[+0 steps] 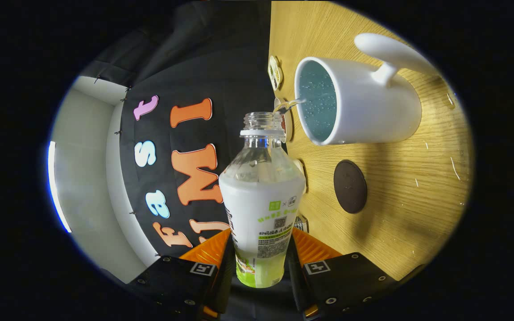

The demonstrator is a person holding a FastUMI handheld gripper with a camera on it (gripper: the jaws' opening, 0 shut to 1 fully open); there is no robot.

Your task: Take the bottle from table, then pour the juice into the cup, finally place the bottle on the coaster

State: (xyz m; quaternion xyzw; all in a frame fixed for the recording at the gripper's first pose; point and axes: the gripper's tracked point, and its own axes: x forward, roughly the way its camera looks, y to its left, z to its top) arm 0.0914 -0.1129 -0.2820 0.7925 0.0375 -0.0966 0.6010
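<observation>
The gripper (261, 258) is clenched on the lower body of an uncapped bottle (261, 196), both orange fingers (208, 252) pressing its sides. The bottle is tipped on its side, long axis along the fingers, mouth at the rim of the white cup (364, 107), a thin stream crossing in. The stream could miss the rim and wet the table (417, 187) if the tilt wavers; the dark coaster (350, 186) lies just beside the cup.
</observation>
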